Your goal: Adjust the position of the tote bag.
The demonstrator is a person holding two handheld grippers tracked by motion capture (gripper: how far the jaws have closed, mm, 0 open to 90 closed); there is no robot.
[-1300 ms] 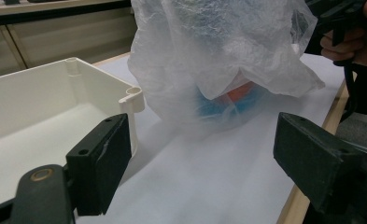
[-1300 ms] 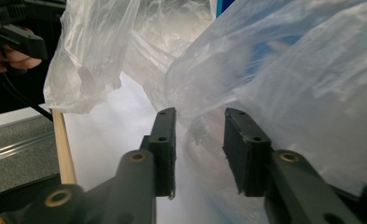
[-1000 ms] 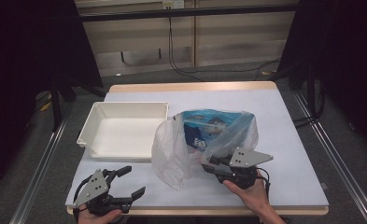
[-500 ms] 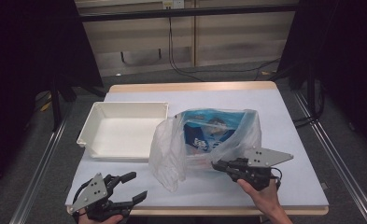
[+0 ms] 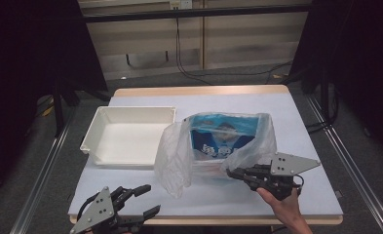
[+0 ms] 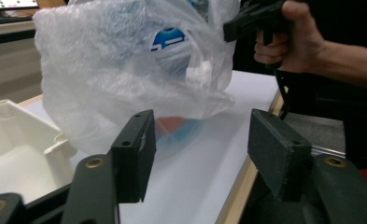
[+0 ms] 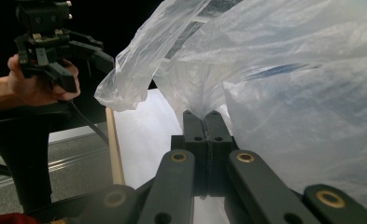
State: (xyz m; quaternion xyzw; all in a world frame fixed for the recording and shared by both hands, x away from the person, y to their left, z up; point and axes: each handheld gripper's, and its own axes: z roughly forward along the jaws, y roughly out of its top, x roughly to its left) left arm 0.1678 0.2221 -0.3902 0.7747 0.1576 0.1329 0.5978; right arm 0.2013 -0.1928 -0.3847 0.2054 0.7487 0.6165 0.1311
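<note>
Plastic film of the bag [image 5: 206, 156] is being pinched by the right tool [image 5: 234, 174], whose jaws are pressed together on one edge of the bag's mouth; the right gripper view is showing the film [image 7: 204, 100] running straight into the closed jaws. The bag is standing on the tabletop [image 5: 296, 122], just beside the empty white tray [image 5: 125, 139], with a blue printed packet [image 5: 220, 139] still sitting inside it.

The left tool [image 5: 147, 201] is hovering near the front edge of the tabletop, apart from the bag. Its jaws have just been closing but are standing partly open, with nothing between them; the left gripper view is showing the bag [image 6: 125, 70] ahead of the pads [image 6: 134, 154], not touching them.

Progress assessment: one side of the bag is secured. The opposite side is likely remaining to be gripped, and the packet is not yet removed. The tray is holding nothing.
</note>
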